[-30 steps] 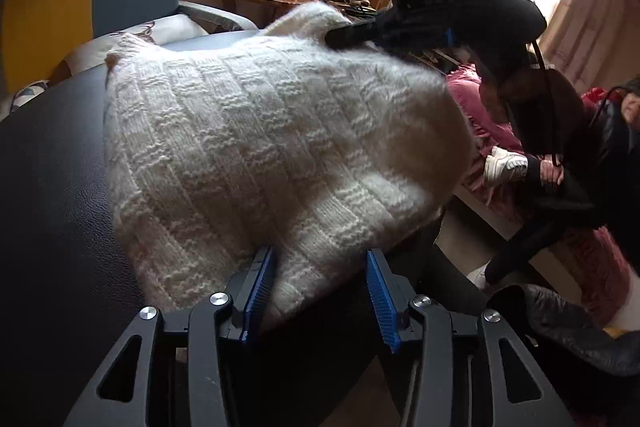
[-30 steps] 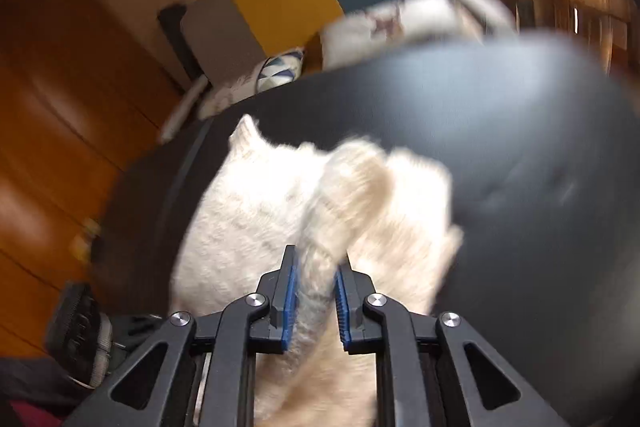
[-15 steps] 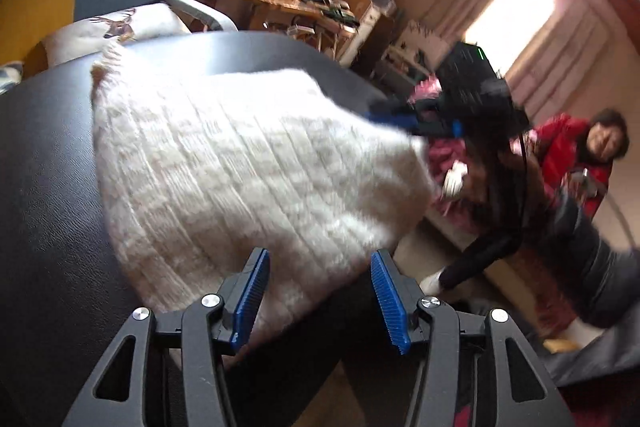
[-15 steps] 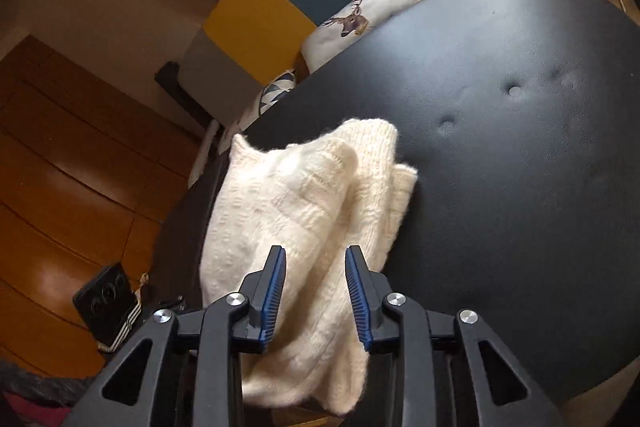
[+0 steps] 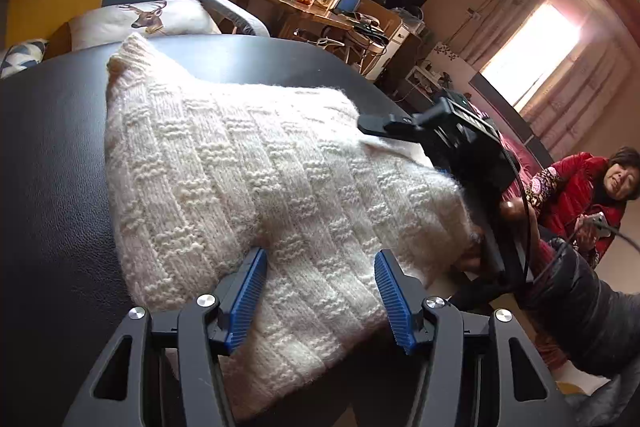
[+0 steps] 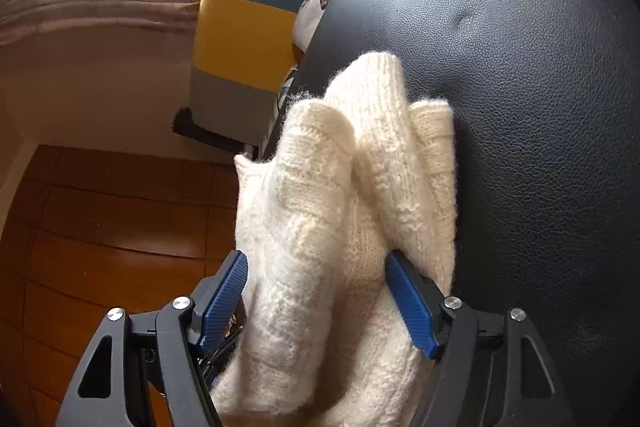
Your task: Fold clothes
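Note:
A cream knitted sweater [image 5: 256, 179] lies folded on a black leather surface [image 5: 48, 187], one edge hanging over the near side. My left gripper [image 5: 320, 291] is open, its blue pads straddling the sweater's near edge without pinching it. In the left wrist view the right gripper [image 5: 452, 143] rests at the sweater's far right edge. In the right wrist view the sweater [image 6: 344, 195] shows bunched folds, and my right gripper [image 6: 320, 291] stands open around them, wool between the fingers.
A yellow, teal and grey chair [image 6: 248, 23] with a deer cushion [image 5: 148, 17] stands behind the black surface [image 6: 540, 107]. A cluttered wooden desk [image 5: 320, 15] is at the back. A person in a red jacket [image 5: 576, 195] sits at right. Wooden floor [image 6: 100, 227] lies below.
My right gripper let go of the sweater fold and opened wide, then dropped lower at the sweater's edge. The left gripper stayed open and the sweater settled flatter.

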